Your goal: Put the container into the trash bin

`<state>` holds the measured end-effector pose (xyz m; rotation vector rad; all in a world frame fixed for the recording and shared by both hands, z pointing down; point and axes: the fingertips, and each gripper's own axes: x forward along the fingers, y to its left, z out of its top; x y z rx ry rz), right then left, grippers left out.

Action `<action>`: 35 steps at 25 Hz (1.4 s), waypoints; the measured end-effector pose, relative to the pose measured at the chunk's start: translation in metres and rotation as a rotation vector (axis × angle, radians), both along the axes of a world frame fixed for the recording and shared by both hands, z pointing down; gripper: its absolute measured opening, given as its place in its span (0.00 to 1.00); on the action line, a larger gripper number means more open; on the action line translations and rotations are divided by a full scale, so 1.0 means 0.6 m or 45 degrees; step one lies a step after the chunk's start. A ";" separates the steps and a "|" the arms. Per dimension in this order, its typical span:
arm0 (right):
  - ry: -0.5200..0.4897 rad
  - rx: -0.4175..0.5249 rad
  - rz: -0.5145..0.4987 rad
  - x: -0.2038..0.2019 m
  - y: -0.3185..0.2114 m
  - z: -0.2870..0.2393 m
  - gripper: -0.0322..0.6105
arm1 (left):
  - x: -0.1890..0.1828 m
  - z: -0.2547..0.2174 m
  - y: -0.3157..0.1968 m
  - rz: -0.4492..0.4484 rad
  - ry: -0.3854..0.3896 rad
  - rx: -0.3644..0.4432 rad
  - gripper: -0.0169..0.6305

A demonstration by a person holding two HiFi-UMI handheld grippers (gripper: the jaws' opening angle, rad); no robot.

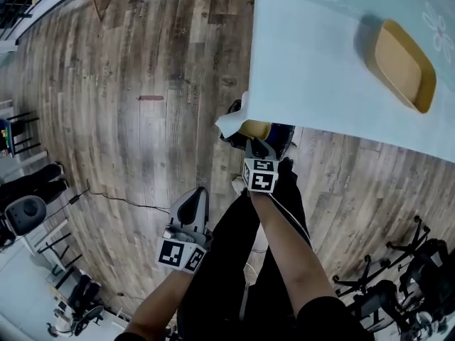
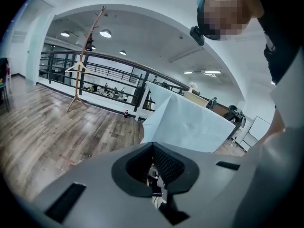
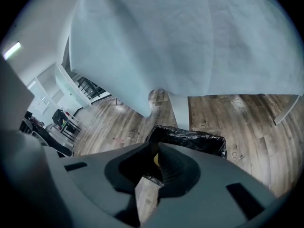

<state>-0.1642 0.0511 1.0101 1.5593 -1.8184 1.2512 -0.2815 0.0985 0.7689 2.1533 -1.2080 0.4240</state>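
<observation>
My right claw [image 3: 156, 149] is pinched shut on the rim of the yellow container [image 1: 254, 128], holding it right over the trash bin [image 3: 202, 140] with the black bag, just under the table [image 1: 320, 62] edge. My left claw [image 2: 153, 149] hangs back by my legs, jaws together, nothing in it.

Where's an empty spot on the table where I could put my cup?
The pale cloth-covered table is bare from the tan oval dish across to the corner nearest the person; that wide stretch is free. It is crowded below that corner: the right gripper holds a yellow container by the black-bagged trash bin there.
</observation>
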 end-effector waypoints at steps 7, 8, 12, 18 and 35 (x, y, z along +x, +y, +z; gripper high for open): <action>-0.039 0.063 -0.011 0.021 0.014 -0.074 0.12 | 0.053 -0.018 -0.009 0.063 0.000 -0.001 0.04; -0.042 0.085 -0.011 0.028 0.016 -0.096 0.12 | 0.063 -0.027 -0.008 0.071 0.007 0.005 0.04; -0.091 0.176 0.010 0.066 0.017 -0.206 0.12 | 0.105 -0.068 -0.008 0.099 0.027 0.023 0.04; -0.178 0.296 0.062 0.114 0.078 -0.436 0.11 | 0.168 -0.214 0.016 0.165 0.117 0.104 0.04; 0.142 0.589 0.099 0.294 0.186 -0.872 0.11 | 0.189 -0.483 0.055 0.251 0.252 0.264 0.04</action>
